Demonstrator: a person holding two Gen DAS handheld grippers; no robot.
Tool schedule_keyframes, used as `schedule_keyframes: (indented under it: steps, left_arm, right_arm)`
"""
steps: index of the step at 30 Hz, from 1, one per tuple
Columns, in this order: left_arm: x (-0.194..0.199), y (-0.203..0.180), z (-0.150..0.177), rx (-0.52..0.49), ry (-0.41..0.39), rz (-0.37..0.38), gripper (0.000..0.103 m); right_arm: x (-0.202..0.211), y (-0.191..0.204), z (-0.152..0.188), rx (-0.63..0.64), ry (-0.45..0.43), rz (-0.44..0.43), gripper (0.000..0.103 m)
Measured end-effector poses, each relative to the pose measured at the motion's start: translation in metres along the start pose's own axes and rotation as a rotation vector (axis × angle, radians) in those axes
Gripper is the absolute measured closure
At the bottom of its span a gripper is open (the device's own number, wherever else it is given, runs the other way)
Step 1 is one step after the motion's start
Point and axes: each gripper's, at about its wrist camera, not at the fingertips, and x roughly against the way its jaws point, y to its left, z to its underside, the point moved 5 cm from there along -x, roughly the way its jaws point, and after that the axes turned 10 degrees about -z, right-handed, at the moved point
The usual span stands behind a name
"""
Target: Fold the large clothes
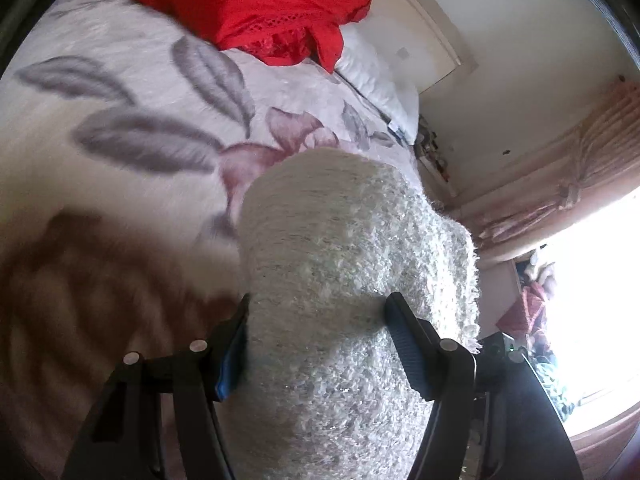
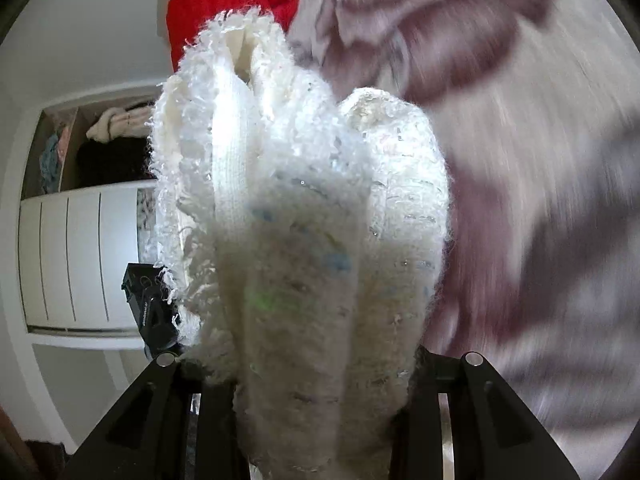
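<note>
A fluffy white knitted garment (image 1: 344, 264) fills the middle of the left wrist view, bunched thick between the fingers of my left gripper (image 1: 316, 320), which is shut on it. In the right wrist view the same white garment (image 2: 304, 208) stands up in folds from my right gripper (image 2: 320, 364), which is shut on it; its fingertips are hidden by the fabric. Both grippers hold the garment above a bed with a floral cover (image 1: 132, 128). A red garment (image 1: 256, 4) lies crumpled at the far end of the bed and also shows in the right wrist view (image 2: 232, 4).
White pillows (image 1: 384, 80) lie at the head of the bed by a white wall. Pink curtains (image 1: 568, 176) hang by a bright window at the right. The right wrist view shows an open wardrobe shelf with clothes (image 2: 104, 136) and a black device (image 2: 148, 304) at the left.
</note>
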Motion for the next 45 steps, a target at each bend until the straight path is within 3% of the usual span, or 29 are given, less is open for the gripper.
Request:
schedule_keyframes:
  steps: [5, 10, 11, 14, 16, 19, 22, 24, 27, 33, 45]
  left_arm:
    - [-0.085, 0.018, -0.017, -0.041, 0.075, -0.082, 0.041]
    - [-0.083, 0.017, -0.015, -0.067, 0.073, -0.103, 0.040]
    - [-0.078, 0.015, -0.014, -0.079, 0.076, -0.140, 0.040]
    - [-0.053, 0.003, -0.011, -0.155, 0.037, -0.329, 0.040]
    - [-0.034, -0.007, -0.006, -0.235, 0.003, -0.465, 0.040]
    - [-0.004, -0.021, 0.011, -0.314, -0.020, -0.599, 0.038]
    - [0.033, -0.037, 0.033, -0.353, -0.047, -0.680, 0.038]
    - [0.064, -0.053, 0.047, -0.368, -0.064, -0.698, 0.038]
    - [0.111, -0.076, 0.063, -0.368, -0.094, -0.700, 0.038]
    - [0.198, -0.126, 0.084, -0.368, -0.147, -0.688, 0.038]
    - [0.395, -0.213, 0.153, -0.353, -0.264, -0.643, 0.038]
  right_arm:
    - [-0.003, -0.039, -0.072, -0.014, -0.036, 0.018, 0.068]
    - [0.004, -0.077, -0.088, -0.057, 0.009, 0.055, 0.066]
    - [0.010, -0.074, -0.084, -0.050, 0.020, 0.072, 0.057]
    - [0.018, -0.066, -0.091, -0.043, 0.004, 0.230, 0.030]
    - [0.020, -0.048, -0.092, -0.001, -0.032, 0.417, 0.014]
    - [0.040, -0.012, -0.061, 0.103, -0.136, 0.769, 0.014]
    - [0.049, 0.027, -0.019, 0.169, -0.189, 0.982, 0.013]
    - [0.060, 0.061, 0.006, 0.223, -0.233, 1.069, 0.012]
    - [0.053, 0.116, 0.031, 0.260, -0.292, 1.120, 0.012]
    - [0.087, 0.207, 0.087, 0.335, -0.392, 1.159, 0.012]
    - [0.157, 0.412, 0.258, 0.508, -0.516, 1.125, 0.012]
